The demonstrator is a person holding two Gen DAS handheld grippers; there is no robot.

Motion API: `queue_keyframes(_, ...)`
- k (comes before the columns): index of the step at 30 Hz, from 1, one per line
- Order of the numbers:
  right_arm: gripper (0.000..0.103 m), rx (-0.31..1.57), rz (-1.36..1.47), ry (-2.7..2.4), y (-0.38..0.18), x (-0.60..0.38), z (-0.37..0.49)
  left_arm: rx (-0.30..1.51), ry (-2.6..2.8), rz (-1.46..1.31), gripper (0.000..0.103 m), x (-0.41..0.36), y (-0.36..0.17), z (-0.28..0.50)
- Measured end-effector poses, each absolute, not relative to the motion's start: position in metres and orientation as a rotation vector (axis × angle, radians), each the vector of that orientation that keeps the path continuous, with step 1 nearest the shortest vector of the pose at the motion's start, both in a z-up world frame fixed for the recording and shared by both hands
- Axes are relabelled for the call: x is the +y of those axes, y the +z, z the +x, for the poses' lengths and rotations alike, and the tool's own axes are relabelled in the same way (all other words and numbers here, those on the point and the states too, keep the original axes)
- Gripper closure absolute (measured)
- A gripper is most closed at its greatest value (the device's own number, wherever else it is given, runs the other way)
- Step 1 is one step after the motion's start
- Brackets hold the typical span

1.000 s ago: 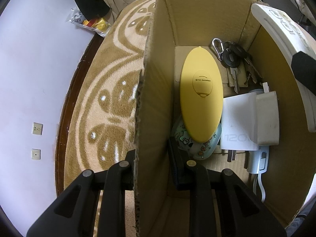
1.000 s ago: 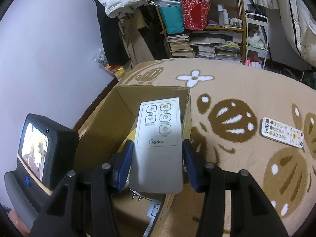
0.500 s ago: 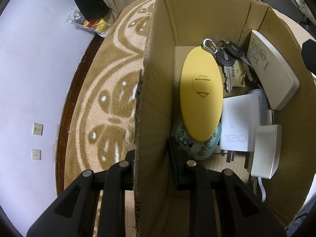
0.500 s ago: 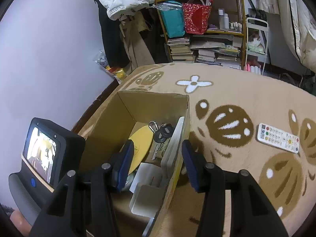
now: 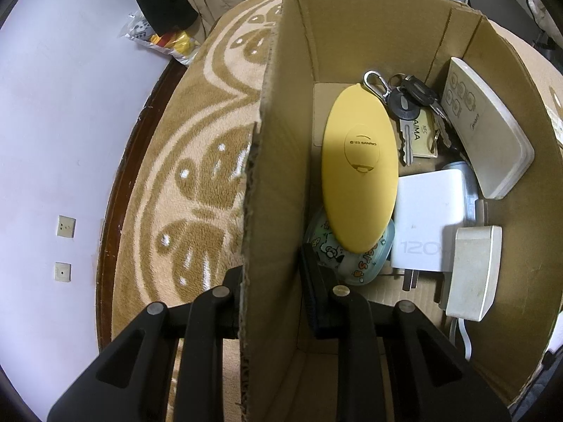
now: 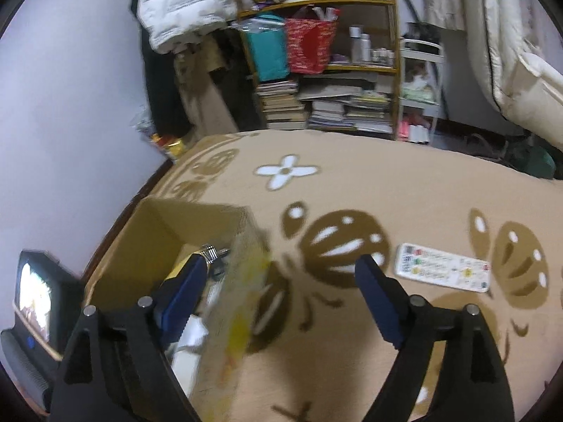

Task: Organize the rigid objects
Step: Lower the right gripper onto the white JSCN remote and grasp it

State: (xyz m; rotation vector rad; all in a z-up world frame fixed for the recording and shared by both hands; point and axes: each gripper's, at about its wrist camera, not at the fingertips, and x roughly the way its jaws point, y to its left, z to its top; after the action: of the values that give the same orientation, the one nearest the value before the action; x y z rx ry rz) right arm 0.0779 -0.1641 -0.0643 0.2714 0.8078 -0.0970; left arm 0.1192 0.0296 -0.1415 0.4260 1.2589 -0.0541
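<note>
While the patterned beige carpet (image 6: 404, 190) spreads under everything, we keep the cardboard box (image 5: 369, 28) pinned by its near wall, our left gripper (image 5: 272, 288) clamped shut on that wall with one finger outside and one inside. Inside the box lie a yellow oval case (image 5: 359, 172), a white Midea remote (image 5: 485, 137) tilted against the right wall, a white charger block (image 5: 427, 218), a cream adapter (image 5: 473, 277) and a bunch of keys (image 5: 408, 105). Our right gripper (image 6: 281, 292) has just been opening; its jaws stand wide with nothing between them, above the box's right edge. A second white remote (image 6: 443, 272) lies on the carpet, well apart from the box.
</note>
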Motion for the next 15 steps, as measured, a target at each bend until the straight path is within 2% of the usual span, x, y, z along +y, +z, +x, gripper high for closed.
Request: queue_keyframes(15, 0.011, 0.89, 0.303, -0.179, -0.094, -0.277, 0.098, 1.246, -0.037, 0.467, 0.08, 0.022, -0.146, 0.116)
